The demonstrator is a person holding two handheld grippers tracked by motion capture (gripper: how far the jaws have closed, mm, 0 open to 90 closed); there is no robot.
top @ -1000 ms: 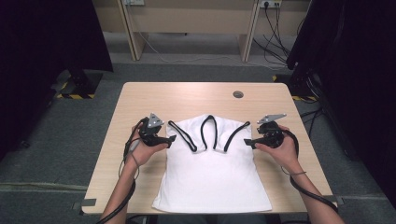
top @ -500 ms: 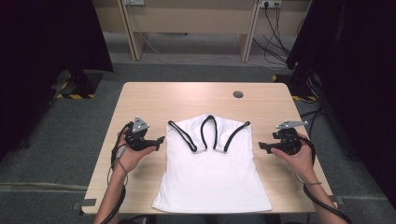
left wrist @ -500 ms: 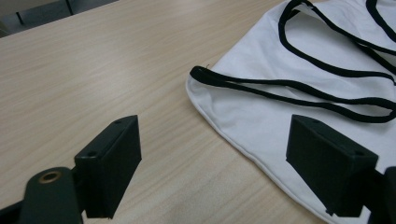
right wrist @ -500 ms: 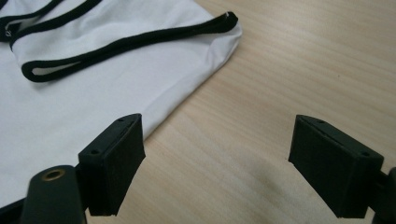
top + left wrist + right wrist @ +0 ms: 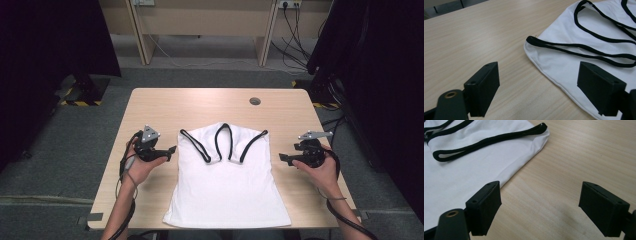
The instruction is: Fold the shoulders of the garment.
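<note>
White tank top (image 5: 227, 185) with black trim, flat on the wooden bench (image 5: 200, 102), one claw at each side.

Item: sleeveless white garment, black-edged straps (image 5: 224, 142) and armholes, lying smooth in the middle of the bench, hem toward the person, neckline toward the far edge. Left claw (image 5: 170, 150): held in the left hand (image 5: 140, 167) just beside the garment's left shoulder corner, jaws spread wide and empty; in the left gripper view the pads (image 5: 484, 90) straddle the top's side edge (image 5: 554, 72) without pressing on it. Right claw (image 5: 283, 157): held in the right hand (image 5: 317, 167), a little apart from the right shoulder corner, jaws likewise wide apart with nothing between them but bare wood and the cloth's edge (image 5: 524, 162). Other: round grommet hole (image 5: 255, 101) in the bench's far right part.
</note>
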